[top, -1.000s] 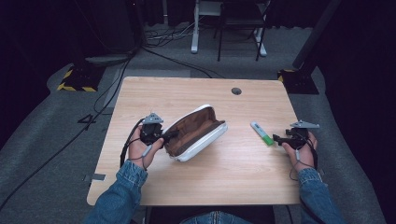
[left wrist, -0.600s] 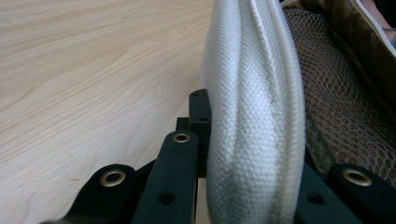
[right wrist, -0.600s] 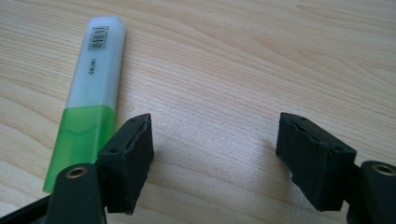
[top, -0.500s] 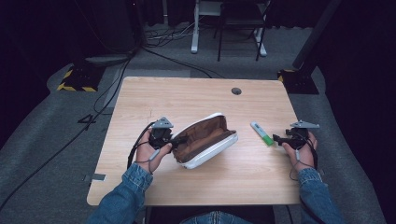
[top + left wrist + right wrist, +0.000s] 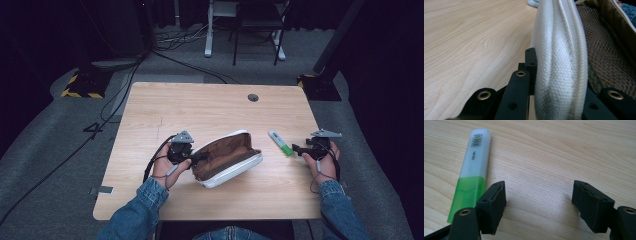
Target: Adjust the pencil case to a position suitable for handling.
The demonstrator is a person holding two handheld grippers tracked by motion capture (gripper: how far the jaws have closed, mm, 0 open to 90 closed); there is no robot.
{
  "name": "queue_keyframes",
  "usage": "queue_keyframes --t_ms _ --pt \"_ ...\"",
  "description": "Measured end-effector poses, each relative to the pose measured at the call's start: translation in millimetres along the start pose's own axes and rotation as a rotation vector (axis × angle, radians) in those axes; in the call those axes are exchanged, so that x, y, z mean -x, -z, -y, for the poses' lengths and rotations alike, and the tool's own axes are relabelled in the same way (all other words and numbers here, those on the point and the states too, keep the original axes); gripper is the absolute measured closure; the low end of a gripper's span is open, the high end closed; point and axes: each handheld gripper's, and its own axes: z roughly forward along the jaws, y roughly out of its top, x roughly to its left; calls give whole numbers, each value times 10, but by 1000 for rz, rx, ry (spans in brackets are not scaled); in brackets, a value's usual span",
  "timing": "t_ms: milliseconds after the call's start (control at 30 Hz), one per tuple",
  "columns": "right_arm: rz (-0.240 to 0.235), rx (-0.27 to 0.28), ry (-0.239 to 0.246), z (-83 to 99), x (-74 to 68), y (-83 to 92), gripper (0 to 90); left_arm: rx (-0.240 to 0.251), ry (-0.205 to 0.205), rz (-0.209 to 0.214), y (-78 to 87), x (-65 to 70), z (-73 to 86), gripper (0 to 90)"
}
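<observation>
The wooden table [image 5: 210,110] carried every item. Near its front centre lay the pouch [image 5: 227,159] — white outside, brown lining with mesh inside, mouth gaping upward and long axis running diagonally from front-left to rear-right. The left gripper [image 5: 196,158] met the pouch at its left end; in the left gripper view the jaws were clamped on the white woven rim [image 5: 560,62], one jaw outside the fabric and the other against the mesh lining. Well apart, at the table's right edge, the right gripper [image 5: 296,149] rested with its jaws spread and nothing between them. Just beside its left jaw lay the highlighter [image 5: 473,172] — translucent white body, green cap, flat on the wood between pouch and right gripper.
</observation>
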Motion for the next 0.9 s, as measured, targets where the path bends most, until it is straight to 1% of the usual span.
queue_keyframes --t_ms 33,133,200,300,400,500,567,600,700,767,833,900 --pt "0 0 0 0 0 0 275 -1 -3 0 -13 2 8 843" --pt "0 0 0 0 0 0 275 -15 7 -3 -79 15 55 843" --pt "0 0 0 0 0 0 275 -22 5 -3 -92 11 63 843" --pt "-1 0 0 0 0 0 275 -24 13 -5 -128 10 85 842" --pt "-1 0 0 0 0 0 275 -26 17 3 -158 10 101 842" --pt "-1 0 0 0 0 0 275 -42 11 4 -188 11 117 840" --pt "-1 0 0 0 0 0 275 -43 6 1 -198 7 122 839" --pt "-1 0 0 0 0 0 275 -43 12 -2 -204 7 127 839" --pt "-1 0 0 0 0 0 275 -57 7 -8 -219 -11 144 834" --pt "-2 0 -1 0 -1 0 275 -69 20 -15 -241 -37 177 821" --pt "-3 0 -2 0 -2 0 275 -68 31 -17 -246 -65 196 810" --pt "-3 0 -2 0 -2 0 275 -75 29 -27 -243 -74 199 805"
